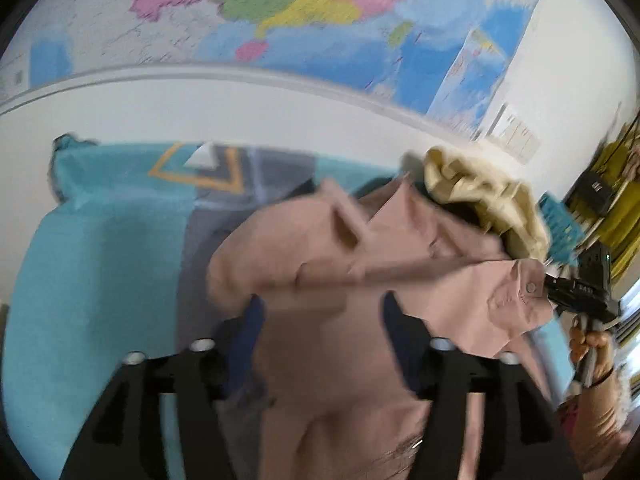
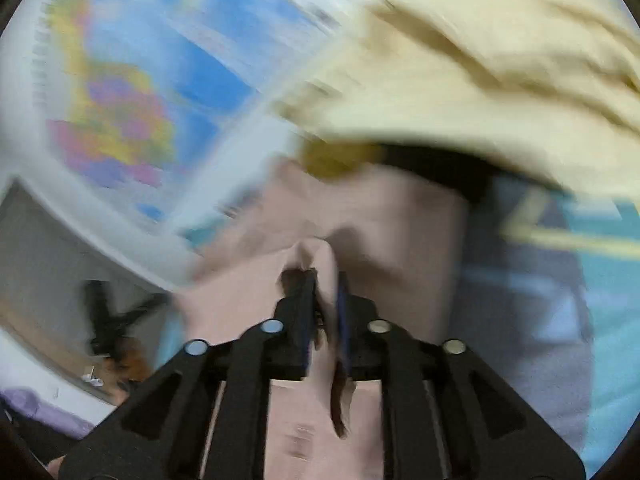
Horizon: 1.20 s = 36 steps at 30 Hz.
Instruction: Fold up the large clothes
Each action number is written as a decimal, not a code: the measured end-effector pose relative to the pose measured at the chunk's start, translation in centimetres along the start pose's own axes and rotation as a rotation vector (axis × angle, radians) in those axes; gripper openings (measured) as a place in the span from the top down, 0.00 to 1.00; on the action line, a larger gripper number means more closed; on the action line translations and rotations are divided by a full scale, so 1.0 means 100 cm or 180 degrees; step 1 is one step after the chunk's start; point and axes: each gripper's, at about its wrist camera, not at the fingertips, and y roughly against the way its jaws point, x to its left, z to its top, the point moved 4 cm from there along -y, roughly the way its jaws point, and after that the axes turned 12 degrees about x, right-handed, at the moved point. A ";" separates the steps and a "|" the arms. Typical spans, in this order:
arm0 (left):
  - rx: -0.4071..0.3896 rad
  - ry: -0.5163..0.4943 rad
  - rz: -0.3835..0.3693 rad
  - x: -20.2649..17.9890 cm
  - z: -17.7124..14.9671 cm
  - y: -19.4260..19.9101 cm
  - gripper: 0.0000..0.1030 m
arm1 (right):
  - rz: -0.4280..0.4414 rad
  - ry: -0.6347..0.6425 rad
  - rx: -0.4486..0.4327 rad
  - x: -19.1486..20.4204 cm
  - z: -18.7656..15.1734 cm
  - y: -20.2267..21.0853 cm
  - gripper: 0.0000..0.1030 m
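A large pink garment (image 1: 340, 256) lies bunched over the bed, and one corner with a metal snap (image 1: 530, 288) is lifted to the right. My left gripper (image 1: 322, 312) is open, its dark fingers wide apart with pink cloth lying between them and no pad pressing on it. In the left wrist view my right gripper (image 1: 560, 290) grips that lifted corner, with a person's hand (image 1: 592, 344) on its handle. In the blurred right wrist view my right gripper (image 2: 325, 292) has its fingers close together, shut on a raised fold of the pink garment (image 2: 360, 216).
A cream garment (image 1: 480, 196) is heaped behind the pink one and fills the upper right of the right wrist view (image 2: 500, 60). Beneath lies a teal and grey bedspread (image 1: 100, 264). A coloured wall map (image 1: 280, 12) hangs behind the bed. Yellow furniture (image 1: 624, 200) stands at far right.
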 end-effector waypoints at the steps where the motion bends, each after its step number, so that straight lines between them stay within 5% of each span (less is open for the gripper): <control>1: 0.0033 0.0018 0.0071 0.005 -0.006 -0.002 0.32 | -0.0136 0.0020 0.0004 -0.004 -0.006 -0.003 0.61; 3: 0.0166 0.0023 0.0109 0.014 -0.021 -0.009 0.30 | -0.0229 0.0100 -0.0072 -0.001 -0.015 0.000 0.45; 8: 0.0497 -0.0161 0.0081 0.019 -0.061 -0.026 0.27 | -0.0506 0.0880 -0.0369 0.054 -0.014 0.014 0.31; 13: 0.0609 -0.0454 0.0338 0.007 -0.076 -0.045 0.25 | -0.0334 0.1888 -0.0034 0.140 -0.001 -0.045 0.27; 15: 0.0618 -0.0440 0.0429 0.008 -0.075 -0.054 0.35 | -0.0243 0.2135 0.0194 0.171 0.002 -0.081 0.26; 17: 0.0568 -0.0462 0.0510 0.010 -0.073 -0.055 0.56 | -0.0177 0.2405 0.0451 0.201 0.000 -0.118 0.26; 18: 0.0543 -0.0417 0.0471 0.011 -0.072 -0.053 0.64 | -0.0241 0.2562 0.0562 0.217 0.000 -0.141 0.27; 19: 0.0549 -0.0375 0.0390 0.013 -0.072 -0.052 0.83 | -0.0240 0.2630 0.0648 0.225 0.000 -0.154 0.27; 21: 0.0523 -0.0284 0.0336 0.017 -0.073 -0.047 0.94 | -0.0256 0.2756 0.0902 0.242 -0.002 -0.192 0.28; 23: 0.0451 -0.0224 0.0320 0.022 -0.076 -0.040 0.96 | -0.0209 0.2756 0.1214 0.248 -0.001 -0.221 0.44; 24: 0.0422 -0.0176 0.0271 0.024 -0.078 -0.035 0.96 | -0.0191 0.2696 0.1315 0.247 0.002 -0.228 0.88; 25: 0.0401 -0.0123 0.0210 0.026 -0.080 -0.031 0.96 | -0.0114 0.2599 0.1371 0.247 0.006 -0.229 0.97; 30: 0.0260 0.0095 -0.0052 0.043 -0.095 -0.011 0.96 | 0.0527 0.1805 0.0875 0.237 0.069 -0.189 0.99; 33: 0.0378 0.0074 0.0012 0.044 -0.102 -0.019 0.95 | 0.0157 0.1810 0.0943 0.222 0.069 -0.206 0.97; 35: 0.0454 0.0062 0.0076 0.045 -0.102 -0.023 0.85 | -0.0220 0.1848 0.1038 0.208 0.062 -0.225 0.89; 36: 0.0458 0.0081 0.0125 0.046 -0.100 -0.023 0.80 | -0.0299 0.1725 0.1080 0.197 0.061 -0.229 0.70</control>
